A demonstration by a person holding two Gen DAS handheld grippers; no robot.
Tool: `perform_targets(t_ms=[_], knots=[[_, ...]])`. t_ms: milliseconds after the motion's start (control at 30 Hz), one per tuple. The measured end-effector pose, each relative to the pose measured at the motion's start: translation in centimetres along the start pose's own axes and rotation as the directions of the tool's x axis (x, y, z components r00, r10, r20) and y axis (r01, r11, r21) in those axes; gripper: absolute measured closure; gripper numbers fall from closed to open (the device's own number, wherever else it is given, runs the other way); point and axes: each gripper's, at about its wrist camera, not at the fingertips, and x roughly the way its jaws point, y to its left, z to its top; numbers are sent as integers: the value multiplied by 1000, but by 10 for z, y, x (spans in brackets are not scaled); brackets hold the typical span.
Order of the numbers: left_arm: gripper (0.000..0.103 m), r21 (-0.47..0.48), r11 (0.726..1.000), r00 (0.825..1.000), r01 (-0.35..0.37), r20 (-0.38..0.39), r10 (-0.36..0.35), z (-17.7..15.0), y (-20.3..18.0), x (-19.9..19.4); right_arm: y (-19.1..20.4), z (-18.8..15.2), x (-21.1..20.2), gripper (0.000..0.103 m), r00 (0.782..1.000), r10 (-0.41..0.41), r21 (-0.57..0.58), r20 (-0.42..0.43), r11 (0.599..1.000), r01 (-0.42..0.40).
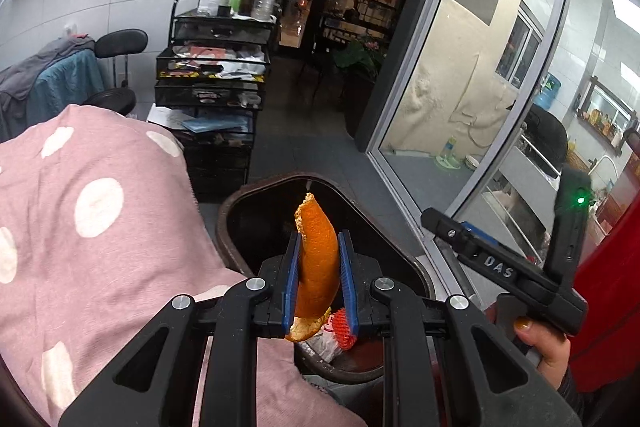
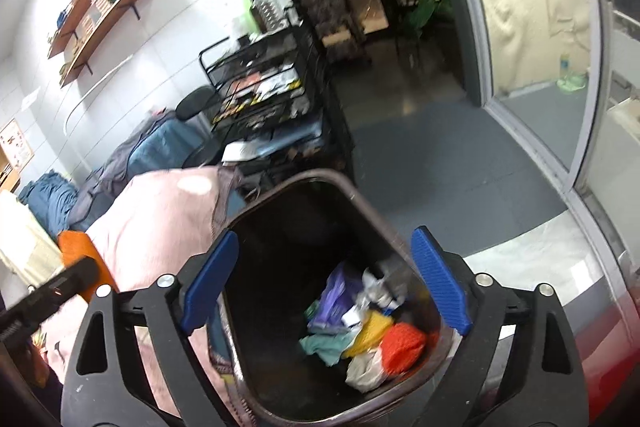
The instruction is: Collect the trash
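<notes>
In the left wrist view, the left claw (image 1: 319, 275) is seen clamped on an orange peel (image 1: 318, 259), which is held upright between the blue pads above the bin (image 1: 240, 211). A pink spotted blanket (image 1: 100, 219) lies just left of the bin. At the right edge, the other tool is gripped by a hand (image 1: 544, 343).

In the right wrist view, the right claw (image 2: 324, 279) is spread wide with nothing between its pads, over the open bin (image 2: 320, 183). Trash (image 2: 360, 331) is piled on the bin's bottom: purple, yellow, teal and orange-red pieces.
</notes>
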Motion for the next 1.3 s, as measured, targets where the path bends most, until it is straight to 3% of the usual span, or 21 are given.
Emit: perform_targets(t_ms=[433,533,567,600,667,800,967,1300], knots=[[84,44,999,994,-16,-103,20,1,-15,52,-19,17,-13,13,996,-58,35,61,998,56],[80,67,997,992,-28,-120,36,-2,-19,60,-21,18,-15,13,996,-64,39,67,997,61],[70,74,997,992,-32,-121,41,-2,-20,61,-21,19,-16,13,996,-65,39,69,997,62],[53,81,996,992,-38,-121,47,-3,-21,62,-22,19,-16,12,995,-67,39,71,997,64],[32,85,995,993,-48,-107,57,-4,-22,61,-22,19,-18,11,994,-74,39,78,997,71],[17,104,992,994,-72,-80,80,-5,-24,56,-22,18,-20,9,993,-81,41,90,996,78],[11,81,994,996,-74,-42,78,-5,-22,45,-22,19,-22,8,992,-84,38,97,996,81],[5,41,992,986,-117,120,112,-18,-19,-14,-8,11,-23,6,994,-50,-16,96,999,51]])
